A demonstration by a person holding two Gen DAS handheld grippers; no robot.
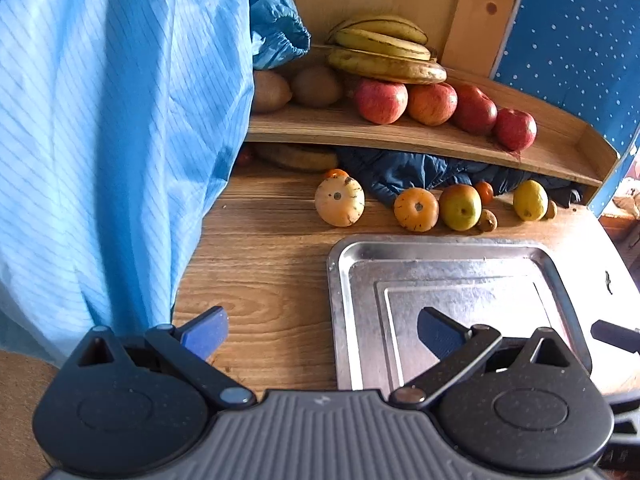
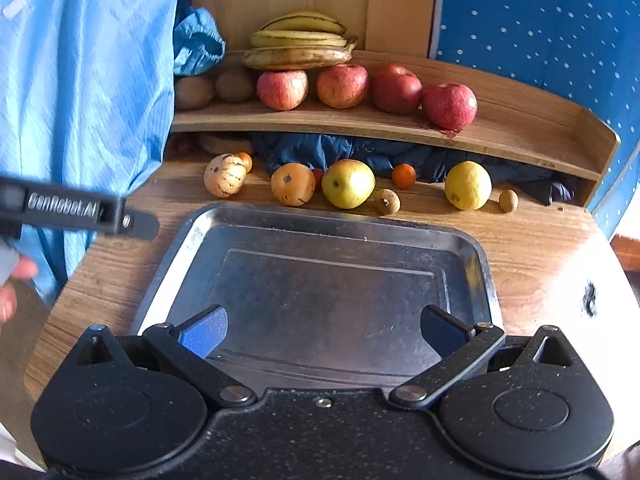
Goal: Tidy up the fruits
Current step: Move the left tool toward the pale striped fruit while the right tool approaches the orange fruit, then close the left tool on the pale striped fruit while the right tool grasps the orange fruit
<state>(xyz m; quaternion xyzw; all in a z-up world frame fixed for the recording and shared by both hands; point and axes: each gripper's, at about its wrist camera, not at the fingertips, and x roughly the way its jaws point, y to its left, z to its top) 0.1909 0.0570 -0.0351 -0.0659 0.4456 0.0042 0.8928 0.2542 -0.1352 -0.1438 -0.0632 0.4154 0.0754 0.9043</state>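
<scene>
Both grippers are spread wide with nothing between the fingers. The right hand-held gripper [image 2: 324,330] hangs over the near end of the metal tray [image 2: 476,248], which has nothing in it and sits in the middle of the wooden table [image 2: 540,248]. The left hand-held gripper [image 1: 322,332] sits off the tray's [image 1: 340,264] left edge, one finger over bare table [image 1: 260,248], the other over the tray's near left corner.

Loose fruit is lined up along the far edge of the table, just past the tray: a pale speckled round fruit [image 2: 225,175] on the left, an orange one [image 2: 293,184] beside it, a yellow-green apple [image 2: 348,184] touching that, then a small brown fruit [image 2: 387,201], a small tangerine [image 2: 404,176] behind it, a lemon [image 2: 468,185] farther right, and another tiny brown one [image 2: 508,201] near the right edge.

Above them is a wooden shelf [image 2: 520,136] with four red apples [image 2: 368,88] in a row, a bunch of bananas [image 2: 300,44] resting on top of the left ones, and a couple of kiwis [image 2: 216,88] at the left end. Dark blue cloth [image 2: 360,152] is stuffed under the shelf, and a light blue striped garment [image 1: 112,140] covers the whole left side.
</scene>
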